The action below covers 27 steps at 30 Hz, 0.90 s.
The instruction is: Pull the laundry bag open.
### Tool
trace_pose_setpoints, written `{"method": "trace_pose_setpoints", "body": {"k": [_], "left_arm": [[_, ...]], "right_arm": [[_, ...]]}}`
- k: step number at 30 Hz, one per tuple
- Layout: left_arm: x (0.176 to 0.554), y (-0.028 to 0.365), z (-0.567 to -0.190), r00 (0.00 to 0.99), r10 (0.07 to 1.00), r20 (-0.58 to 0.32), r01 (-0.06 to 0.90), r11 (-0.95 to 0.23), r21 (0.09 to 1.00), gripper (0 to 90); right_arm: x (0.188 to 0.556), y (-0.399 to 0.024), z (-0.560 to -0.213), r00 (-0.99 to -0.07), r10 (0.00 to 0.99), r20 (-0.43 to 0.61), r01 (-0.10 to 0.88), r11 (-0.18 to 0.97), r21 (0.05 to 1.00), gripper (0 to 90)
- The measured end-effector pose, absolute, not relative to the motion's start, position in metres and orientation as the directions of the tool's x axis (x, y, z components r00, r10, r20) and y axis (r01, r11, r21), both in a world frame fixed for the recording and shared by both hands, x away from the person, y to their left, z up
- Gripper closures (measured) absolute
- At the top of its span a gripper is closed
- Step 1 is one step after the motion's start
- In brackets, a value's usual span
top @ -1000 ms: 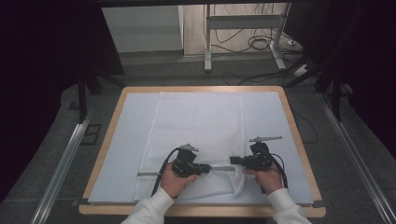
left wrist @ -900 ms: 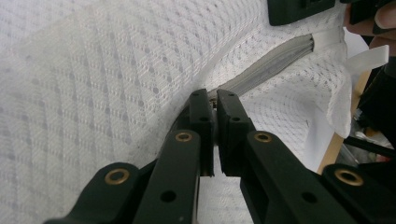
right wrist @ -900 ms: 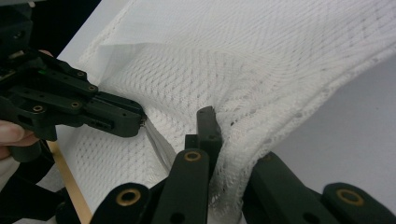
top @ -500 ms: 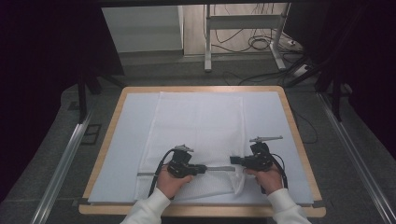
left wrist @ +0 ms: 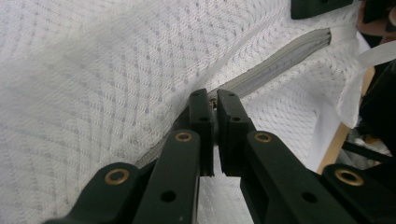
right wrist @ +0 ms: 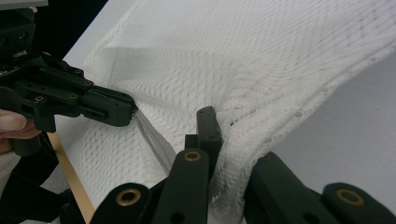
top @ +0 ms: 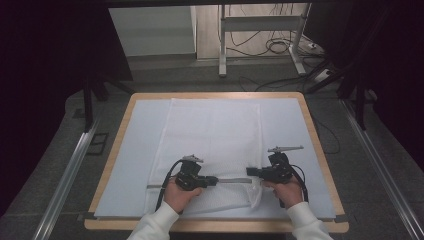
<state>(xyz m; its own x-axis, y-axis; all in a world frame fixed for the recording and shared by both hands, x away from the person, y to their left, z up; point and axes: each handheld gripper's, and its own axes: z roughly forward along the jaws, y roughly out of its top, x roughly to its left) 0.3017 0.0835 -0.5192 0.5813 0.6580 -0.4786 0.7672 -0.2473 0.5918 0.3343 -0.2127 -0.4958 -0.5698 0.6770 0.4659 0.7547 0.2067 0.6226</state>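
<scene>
1. I hold my left gripper (top: 216, 180) low over the near part of the table (top: 320, 150), its jaws pinched nearly together on the small metal zipper pull (left wrist: 213, 103) of the white mesh bag (top: 215, 135). In the left gripper view the pull shows as no more than a glint between the tips, too small to make out its shape.
2. My right gripper (top: 250, 172) sits to the right of it, clamped tight on a bunch of the bag's mesh near the right end of the grey zipper (top: 232, 180). In the right gripper view the cloth drapes over one jaw and hides its tip.
3. The bag lies flat on the pale blue sheet (top: 135, 150) in the middle of the table, its near edge towards me.
4. My hands cover the gripper bodies from above, and the bag's near right corner is rumpled, so I cannot tell how it folds there.
</scene>
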Motion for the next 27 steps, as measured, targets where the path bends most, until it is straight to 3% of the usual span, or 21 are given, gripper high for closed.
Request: {"method": "trace_pose_setpoints", "body": {"k": [27], "left_arm": [[0.299,0.113,-0.519,0.548,0.683,-0.482,0.781,-0.212,0.588,86.6]], "right_arm": [[0.334,-0.214,-0.495,-0.572,0.680,0.459,0.751,0.208,0.627,89.0]]}}
